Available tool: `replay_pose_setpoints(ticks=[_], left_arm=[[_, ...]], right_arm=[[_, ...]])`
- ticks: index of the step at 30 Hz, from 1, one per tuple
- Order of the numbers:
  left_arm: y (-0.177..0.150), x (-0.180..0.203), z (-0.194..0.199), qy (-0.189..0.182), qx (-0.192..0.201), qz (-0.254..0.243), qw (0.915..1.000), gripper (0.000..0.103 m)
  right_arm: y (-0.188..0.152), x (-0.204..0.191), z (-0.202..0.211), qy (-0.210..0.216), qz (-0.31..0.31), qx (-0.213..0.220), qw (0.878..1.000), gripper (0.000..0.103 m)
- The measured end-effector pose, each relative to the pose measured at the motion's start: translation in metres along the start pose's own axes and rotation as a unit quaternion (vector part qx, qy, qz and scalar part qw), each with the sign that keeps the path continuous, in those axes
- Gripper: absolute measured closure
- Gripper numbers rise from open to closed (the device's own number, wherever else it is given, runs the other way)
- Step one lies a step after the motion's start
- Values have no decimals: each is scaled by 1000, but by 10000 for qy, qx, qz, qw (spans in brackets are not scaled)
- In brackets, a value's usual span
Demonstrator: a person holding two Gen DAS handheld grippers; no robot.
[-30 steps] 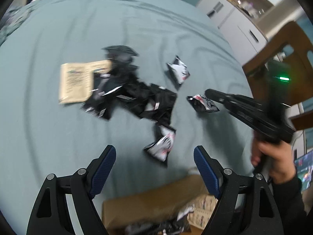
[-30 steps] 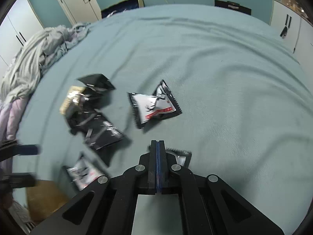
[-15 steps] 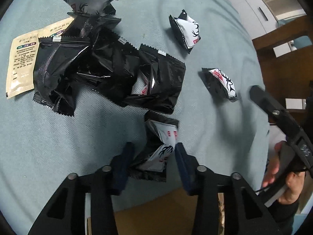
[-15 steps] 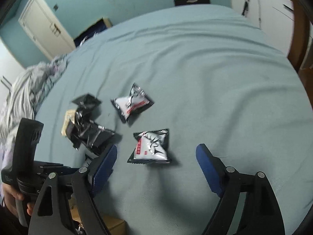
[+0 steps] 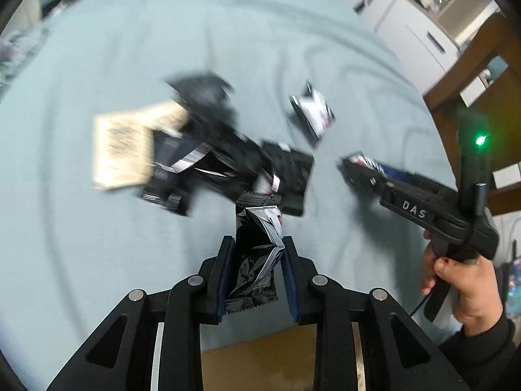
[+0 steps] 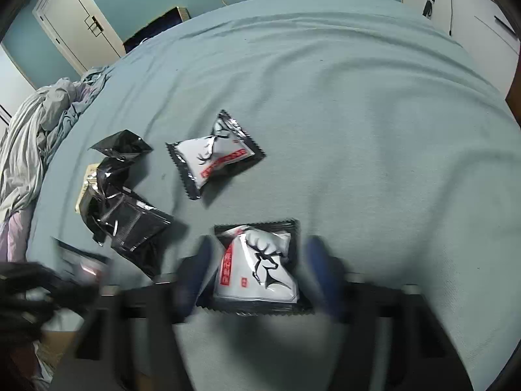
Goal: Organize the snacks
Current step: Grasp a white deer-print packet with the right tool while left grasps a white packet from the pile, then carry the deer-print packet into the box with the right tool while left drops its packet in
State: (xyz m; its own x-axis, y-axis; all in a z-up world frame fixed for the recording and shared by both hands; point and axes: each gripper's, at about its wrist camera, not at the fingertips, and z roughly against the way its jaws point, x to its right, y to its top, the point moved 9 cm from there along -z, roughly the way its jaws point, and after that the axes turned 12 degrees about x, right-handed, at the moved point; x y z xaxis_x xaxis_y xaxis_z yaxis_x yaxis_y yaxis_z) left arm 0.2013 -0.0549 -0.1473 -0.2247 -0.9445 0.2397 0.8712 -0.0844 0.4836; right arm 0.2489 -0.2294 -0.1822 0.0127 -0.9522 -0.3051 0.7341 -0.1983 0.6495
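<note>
On a teal bed [image 6: 358,104], the left gripper [image 5: 257,260] has its closing jaws pinched on a black snack packet [image 5: 255,260], the right gripper [image 6: 257,264] is closing around a white packet [image 6: 260,260] low in frame, and most packets remain scattered, so sorting looks barely begun.

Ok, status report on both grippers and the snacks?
Left gripper closing on a black packet. Right gripper closing around a white packet, pads not touching. Nothing in the way.
</note>
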Motion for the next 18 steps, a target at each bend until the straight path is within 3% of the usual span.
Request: replay_pose_setpoints(ticks=[4,8,14,18], left_arm=[[-8,-3,52,153,439,-151,9988,76],[-43,-6,99,116,683,-279,9972,76],[-92,27,112,97,653,-969,9931,75],[-101,35,116,205,786,-1286,9884,69]], right_arm=[[-5,5,16,-91,130,21,9999,68],[5,-2,57,83,-25,380,9992,69],[-1,-40,130,692,123,809,9942,69],[-29,-55,181,1082,208,1020,9887,69]])
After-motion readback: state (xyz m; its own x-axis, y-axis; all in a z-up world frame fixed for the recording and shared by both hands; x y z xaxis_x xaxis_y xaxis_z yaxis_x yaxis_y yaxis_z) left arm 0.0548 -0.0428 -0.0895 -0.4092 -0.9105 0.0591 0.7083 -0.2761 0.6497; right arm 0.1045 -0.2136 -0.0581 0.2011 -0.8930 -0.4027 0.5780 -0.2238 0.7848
